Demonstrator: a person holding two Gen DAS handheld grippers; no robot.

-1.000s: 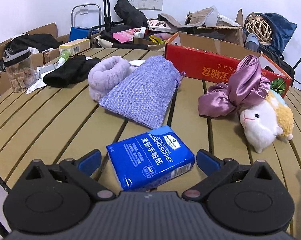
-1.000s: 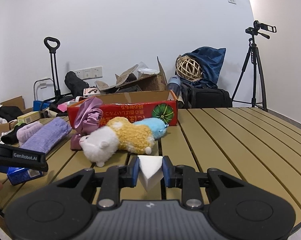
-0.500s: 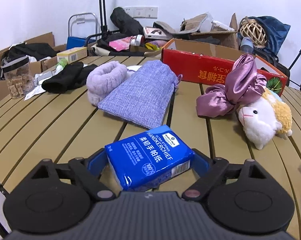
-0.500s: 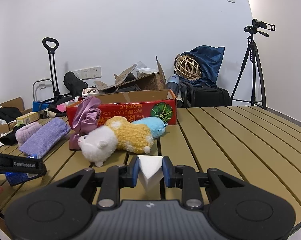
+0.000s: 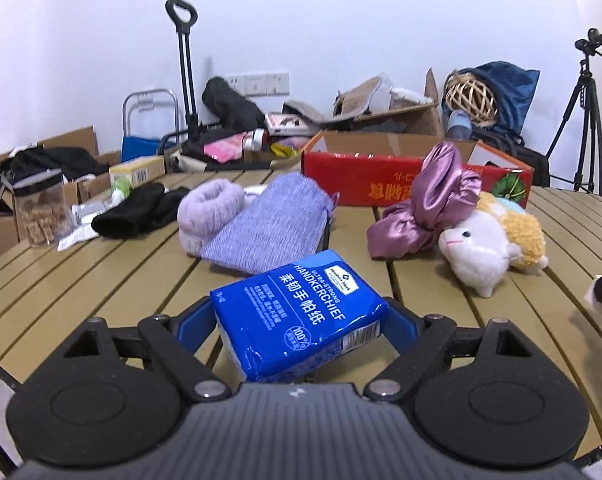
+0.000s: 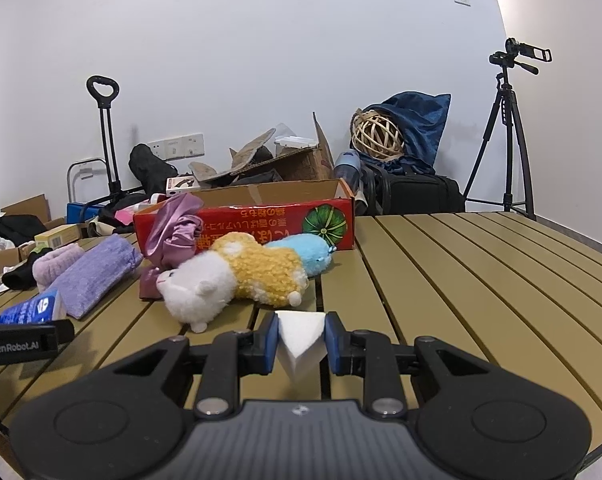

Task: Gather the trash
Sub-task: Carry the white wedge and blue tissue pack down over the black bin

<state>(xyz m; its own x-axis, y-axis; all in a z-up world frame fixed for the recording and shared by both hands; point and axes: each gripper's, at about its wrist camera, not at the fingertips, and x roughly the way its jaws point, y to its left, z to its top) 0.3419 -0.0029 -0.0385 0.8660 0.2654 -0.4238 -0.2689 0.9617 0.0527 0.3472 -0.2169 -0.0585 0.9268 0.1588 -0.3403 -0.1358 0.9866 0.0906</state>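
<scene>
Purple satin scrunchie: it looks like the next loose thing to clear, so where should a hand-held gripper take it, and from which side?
Pinch the upright folded loop of the purple satin scrunchie from above; it stands free, while the lower bunch touches the plush sheep and lies flat.

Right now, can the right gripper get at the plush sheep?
Probably not yet. The right gripper is shut on a white wedge, so it has no free grip. The path itself looks open: the plush sheep lies just ahead and left on the table, nothing between.
</scene>
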